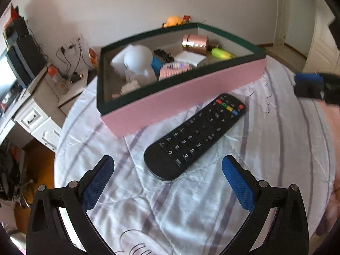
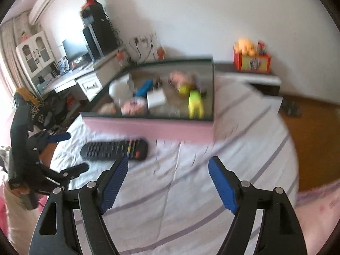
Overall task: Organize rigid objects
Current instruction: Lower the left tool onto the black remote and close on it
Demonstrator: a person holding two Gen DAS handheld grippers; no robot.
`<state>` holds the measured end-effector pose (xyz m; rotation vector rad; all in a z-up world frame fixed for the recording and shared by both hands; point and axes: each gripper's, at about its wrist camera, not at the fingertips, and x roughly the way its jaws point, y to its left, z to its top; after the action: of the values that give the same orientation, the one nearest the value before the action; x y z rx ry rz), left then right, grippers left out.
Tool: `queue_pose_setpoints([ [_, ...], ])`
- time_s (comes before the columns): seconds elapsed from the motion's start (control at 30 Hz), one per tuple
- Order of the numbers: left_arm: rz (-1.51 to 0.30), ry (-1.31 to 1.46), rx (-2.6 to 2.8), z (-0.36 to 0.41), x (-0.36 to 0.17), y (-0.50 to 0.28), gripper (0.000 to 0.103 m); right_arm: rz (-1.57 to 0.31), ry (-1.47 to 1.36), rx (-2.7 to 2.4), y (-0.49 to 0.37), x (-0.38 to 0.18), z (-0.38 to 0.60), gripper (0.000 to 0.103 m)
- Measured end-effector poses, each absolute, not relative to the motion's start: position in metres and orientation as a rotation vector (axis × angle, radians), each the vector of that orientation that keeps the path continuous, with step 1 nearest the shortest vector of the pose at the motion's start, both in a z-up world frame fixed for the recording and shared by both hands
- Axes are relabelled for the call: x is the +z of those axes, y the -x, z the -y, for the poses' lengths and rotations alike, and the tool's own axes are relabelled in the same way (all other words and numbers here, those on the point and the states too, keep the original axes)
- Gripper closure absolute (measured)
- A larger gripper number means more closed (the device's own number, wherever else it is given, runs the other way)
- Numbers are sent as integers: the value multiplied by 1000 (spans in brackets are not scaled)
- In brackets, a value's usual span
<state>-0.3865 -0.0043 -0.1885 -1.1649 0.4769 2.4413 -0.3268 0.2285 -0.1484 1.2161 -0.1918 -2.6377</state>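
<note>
On the bed, a black remote [image 1: 194, 137] lies flat on the white sheet with purple stripes [image 1: 276, 148], buttons facing up. It sits just beside the pink box [image 1: 182, 102], close to its long side but, as far as I can tell, not touching it. The box has a dark green rim and no lid, so things can be dropped in from the top. Inside it are a white round thing [image 1: 138, 60], a shiny pink tin [image 1: 195, 43], a yellow-green toy [image 1: 222, 53], a white block [image 1: 189, 58] and some other small bits. The remote is the only thing out on the sheet, so I think it goes in next. The left claw [image 1: 167, 182] hangs right over the near end of the remote. Its two blue pads are wide apart and hold nothing, likely so they can drop down on each side of the remote. The right claw [image 2: 169, 182] is over bare sheet, off to the side, also spread wide with nothing in it. The remote is long and thin with a rounded end. It has rows of small grey-marked buttons, a red button at the far end, and a strip of red, green, yellow and blue buttons. It looks hard and smooth, so it may slip if grabbed at the tip.
</note>
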Motion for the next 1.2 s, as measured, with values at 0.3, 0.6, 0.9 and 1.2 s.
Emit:
queue_pose_setpoints([
  [0.3,-413,1213,2409,-6,-208,397,9,230,-1295,-2629,315,-176,-230,23],
  [0.6,-476,1177,2303,-26,-200,357,45,219,-1306,-2663,313,-178,-238,23],
  [0.9,-440,1156,2347,-40,-202,360,44,337,-1274,-2587,323,-179,-225,23],
  [1.2,-496,1130,2443,-50,-204,325,55,407,-1266,-2535,330,-186,-201,23],
])
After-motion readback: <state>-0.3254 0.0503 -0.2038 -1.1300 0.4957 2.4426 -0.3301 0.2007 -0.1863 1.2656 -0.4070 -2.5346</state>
